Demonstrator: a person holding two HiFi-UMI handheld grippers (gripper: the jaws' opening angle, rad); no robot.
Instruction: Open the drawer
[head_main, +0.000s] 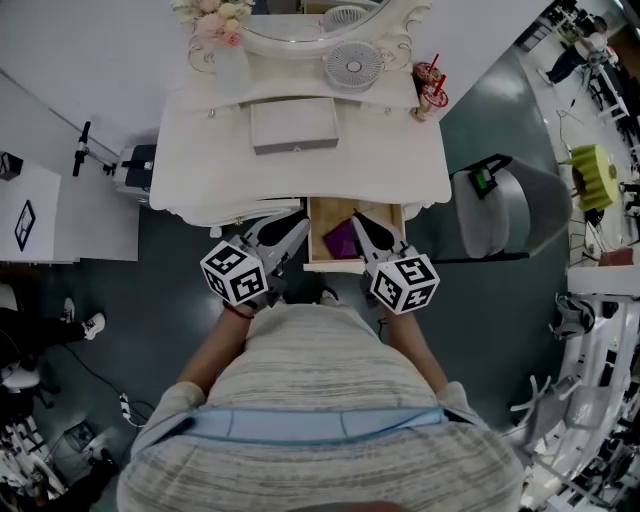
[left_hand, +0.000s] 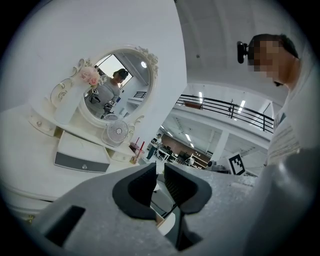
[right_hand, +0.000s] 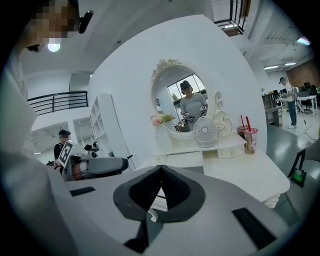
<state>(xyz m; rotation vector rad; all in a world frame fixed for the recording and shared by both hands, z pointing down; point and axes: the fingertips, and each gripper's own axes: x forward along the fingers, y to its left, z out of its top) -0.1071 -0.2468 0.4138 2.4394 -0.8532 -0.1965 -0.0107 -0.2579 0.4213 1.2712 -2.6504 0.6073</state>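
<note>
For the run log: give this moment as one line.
drawer: open, purple item inside | left tongs: slightly apart, empty | right tongs: shut, empty

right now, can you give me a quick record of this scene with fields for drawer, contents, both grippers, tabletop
drawer: open, pulled out from under the front of the dressing table
contents: a purple thing; what it is cannot be told
left gripper: jaws a narrow gap apart, nothing between them
right gripper: jaws shut, holding nothing
tabletop: small box, fan, flowers, cups with red straws
</note>
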